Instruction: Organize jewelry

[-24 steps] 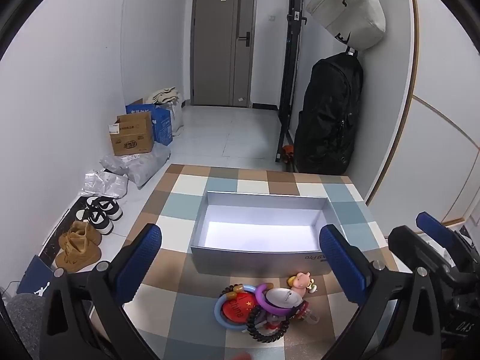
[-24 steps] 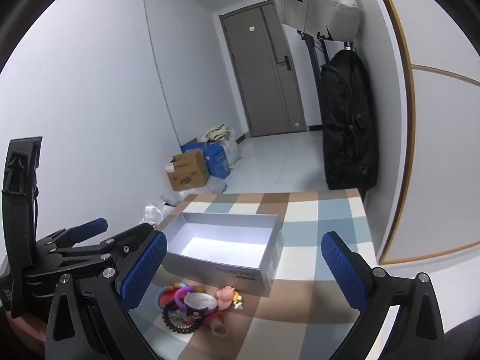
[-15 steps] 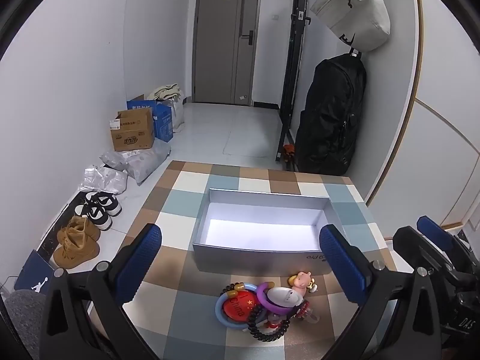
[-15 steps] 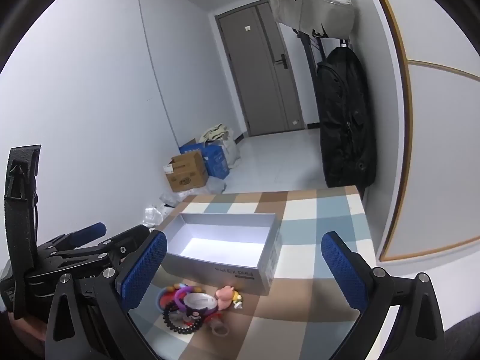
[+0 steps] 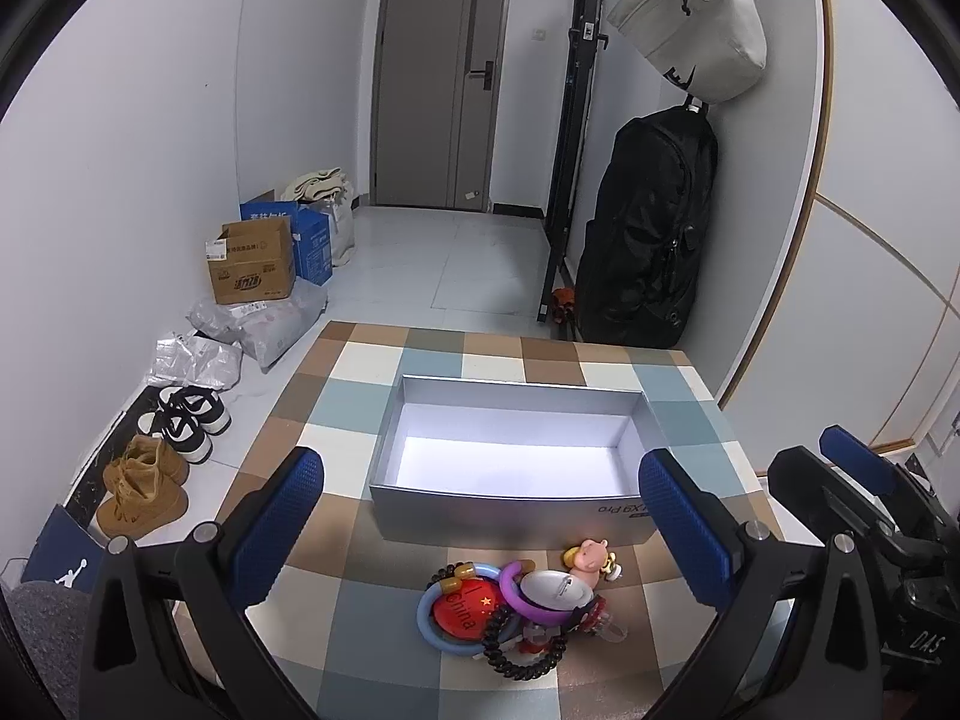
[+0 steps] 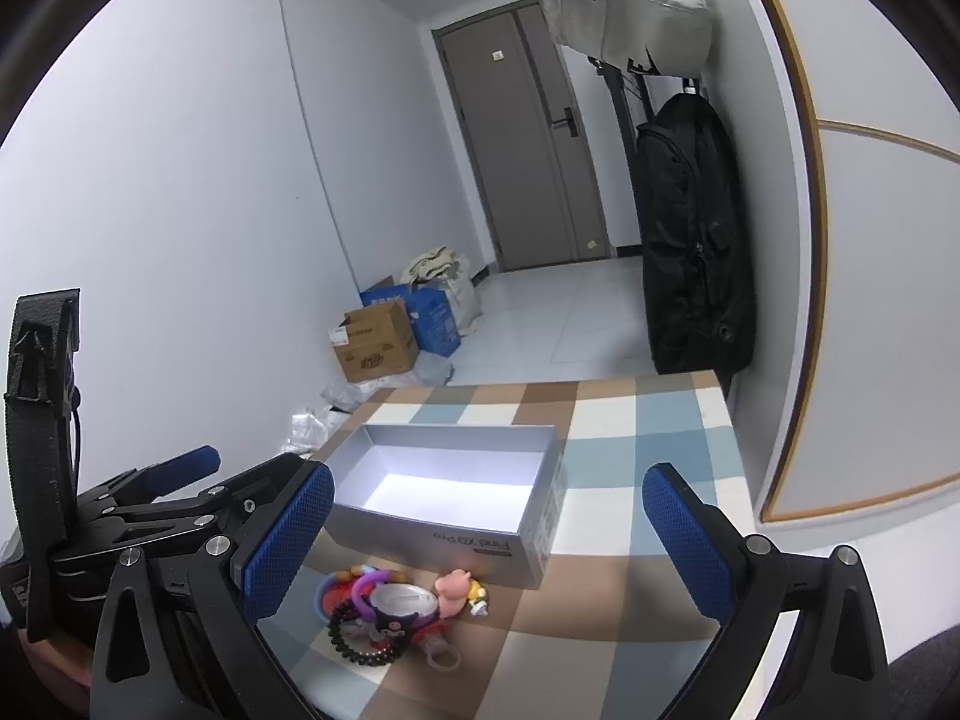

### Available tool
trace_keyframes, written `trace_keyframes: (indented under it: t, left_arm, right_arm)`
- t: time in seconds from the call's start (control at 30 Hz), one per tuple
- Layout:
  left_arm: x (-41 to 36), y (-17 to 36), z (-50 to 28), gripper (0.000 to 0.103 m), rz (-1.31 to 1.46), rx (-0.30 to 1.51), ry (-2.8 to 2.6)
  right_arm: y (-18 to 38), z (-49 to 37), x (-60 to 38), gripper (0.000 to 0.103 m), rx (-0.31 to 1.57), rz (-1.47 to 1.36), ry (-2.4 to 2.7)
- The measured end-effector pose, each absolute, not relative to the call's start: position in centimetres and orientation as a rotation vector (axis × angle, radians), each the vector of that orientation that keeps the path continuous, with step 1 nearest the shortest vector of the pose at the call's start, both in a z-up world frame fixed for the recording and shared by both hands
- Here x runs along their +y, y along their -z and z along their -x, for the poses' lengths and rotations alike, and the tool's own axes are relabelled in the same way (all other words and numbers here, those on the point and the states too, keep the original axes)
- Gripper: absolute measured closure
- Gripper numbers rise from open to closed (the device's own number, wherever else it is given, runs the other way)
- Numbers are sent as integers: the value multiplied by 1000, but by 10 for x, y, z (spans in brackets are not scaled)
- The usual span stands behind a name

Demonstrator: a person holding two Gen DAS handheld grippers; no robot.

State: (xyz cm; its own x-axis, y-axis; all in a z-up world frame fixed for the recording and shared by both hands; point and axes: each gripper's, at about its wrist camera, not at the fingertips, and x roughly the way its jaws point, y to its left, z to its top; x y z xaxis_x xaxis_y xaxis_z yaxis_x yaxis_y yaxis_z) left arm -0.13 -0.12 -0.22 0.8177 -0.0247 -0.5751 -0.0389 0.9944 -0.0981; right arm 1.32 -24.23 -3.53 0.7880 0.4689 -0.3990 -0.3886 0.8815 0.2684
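A heap of jewelry lies on a checked tablecloth just in front of the near wall of an empty grey box, with none of the pieces yet inside. The heap holds a blue ring, a purple ring, a black bead bracelet, a red disc and a small pink pig charm at the side nearest the box.

The left gripper hangs above and short of the box with its jaws spread wide and nothing between them; the heap sits below the gap, nearer the camera than the box. The right gripper is likewise spread wide and empty, the heap showing low between its fingers, toward the left one.

The sorting appears not to have started: this looks like the approach before a first pick. The next move probably calls for one gripper to drop toward the heap, single out a piece at its edge, such as the pig charm or the bead bracelet, and close on it without dragging the tangled rest, then carry it over the box's near wall
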Motion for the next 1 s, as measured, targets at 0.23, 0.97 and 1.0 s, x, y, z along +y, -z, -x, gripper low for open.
trace_keyframes:
  t: [0.23, 0.97, 1.0]
  left_arm:
    - [-2, 3, 2, 1, 107, 615, 1]
    - [-5, 3, 3, 1, 83, 613, 8]
    - [-5, 3, 3, 1, 85, 613, 8]
  right_arm:
    - [37, -14, -244, 0, 479, -176, -473]
    - [37, -14, -245, 0, 478, -175, -472]
    - [37, -14, -245, 0, 477, -174, -472]
